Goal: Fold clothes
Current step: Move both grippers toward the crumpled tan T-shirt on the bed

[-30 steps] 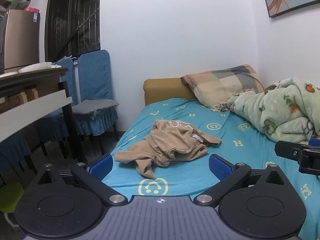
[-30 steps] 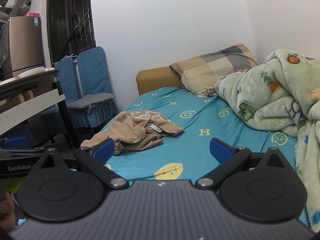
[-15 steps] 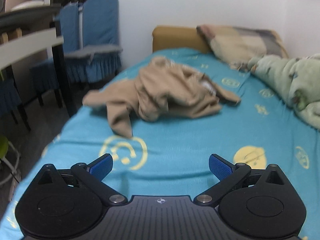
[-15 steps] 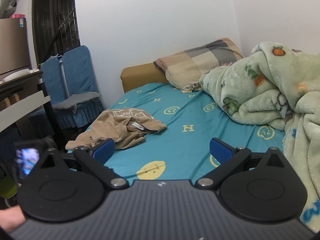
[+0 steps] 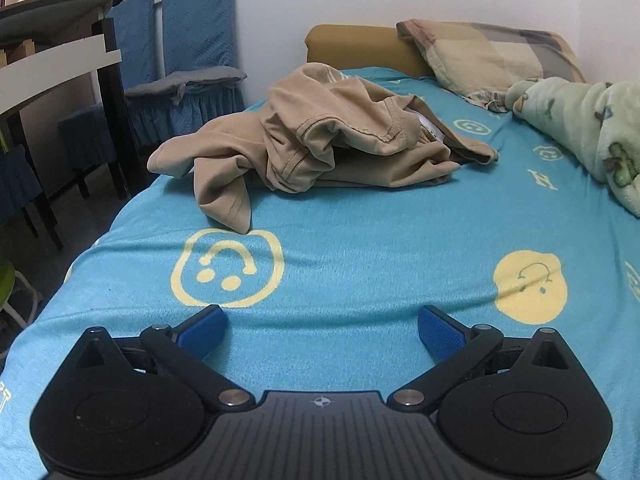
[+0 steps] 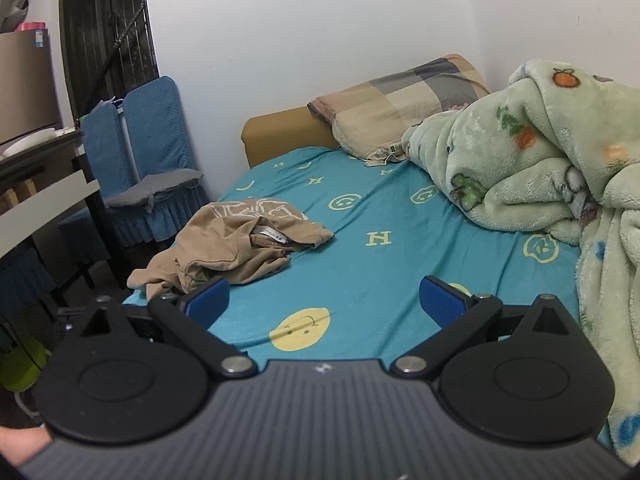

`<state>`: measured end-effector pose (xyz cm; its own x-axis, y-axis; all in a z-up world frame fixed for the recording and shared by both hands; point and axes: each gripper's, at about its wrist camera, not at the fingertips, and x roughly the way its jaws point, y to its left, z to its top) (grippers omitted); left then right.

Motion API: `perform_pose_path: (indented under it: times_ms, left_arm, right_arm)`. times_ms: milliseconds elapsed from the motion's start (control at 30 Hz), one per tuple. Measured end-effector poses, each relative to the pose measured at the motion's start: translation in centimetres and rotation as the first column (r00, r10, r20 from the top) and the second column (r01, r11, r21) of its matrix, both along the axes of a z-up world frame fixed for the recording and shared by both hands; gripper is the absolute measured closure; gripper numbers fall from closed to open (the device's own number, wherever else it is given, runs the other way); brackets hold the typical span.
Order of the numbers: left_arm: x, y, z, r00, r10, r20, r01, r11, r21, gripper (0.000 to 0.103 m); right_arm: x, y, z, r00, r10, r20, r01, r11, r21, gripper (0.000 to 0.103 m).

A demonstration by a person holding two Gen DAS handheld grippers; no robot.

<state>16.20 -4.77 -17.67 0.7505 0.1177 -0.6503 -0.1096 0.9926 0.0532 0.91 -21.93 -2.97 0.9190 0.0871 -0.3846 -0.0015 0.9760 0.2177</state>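
None of the folding is done, by my reading: one tan garment [image 5: 332, 136] lies crumpled in a heap on the bed [image 5: 360, 264], bunched over itself with a sleeve or leg trailing toward the near edge and a white label or lining showing at its opening. Nothing folded shows anywhere. Left to do, I judge: take hold of it, spread it flat, then make every fold.

From the left wrist view, the heap sits at 12 o'clock from the left gripper [image 5: 320, 330], well apart from it, with its trailing end just touching the outlined smiley print. The left gripper hangs low over the sheet with its fingers spread wide and nothing between them. From the right wrist view, the same garment [image 6: 236, 244] lies at about 10 o'clock of the right gripper [image 6: 324, 300], near its left finger in the picture though farther off on the bed. That gripper too is spread wide and empty.

Counts:
- one garment;
- two grippers;
- one bed;
- one pillow [image 6: 400, 112] at the head;
- one green blanket [image 6: 540, 152] piled at 2 o'clock in the right view;
- two blue chairs [image 6: 148, 160] side by side at 10 o'clock, beside the bed.
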Motion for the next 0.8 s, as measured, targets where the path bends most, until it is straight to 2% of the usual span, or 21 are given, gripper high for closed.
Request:
perform_pose_path:
  times_ms: [367, 567, 800]
  left_arm:
    - [0.0, -0.2, 0.1, 1.0, -0.001, 0.002, 0.001, 1.0, 0.006, 0.0]
    - [-0.1, 0.0, 0.1, 1.0, -0.002, 0.003, 0.002, 1.0, 0.002, 0.0]
    - [-0.1, -0.1, 0.2, 1.0, -0.002, 0.004, 0.002, 1.0, 0.002, 0.0]
  right_arm:
    - [-0.4, -0.1, 0.6, 1.0, -0.021, 0.018, 0.021, 1.0, -0.012, 0.0]
    - [-0.7, 0.4, 0.2, 1.0, -0.002, -0.002, 0.002, 0.998, -0.056, 0.0]
    - [-0.9, 1.3, 0.9, 0.999, 0.035, 0.03, -0.032, 0.995, -0.099, 0.0]
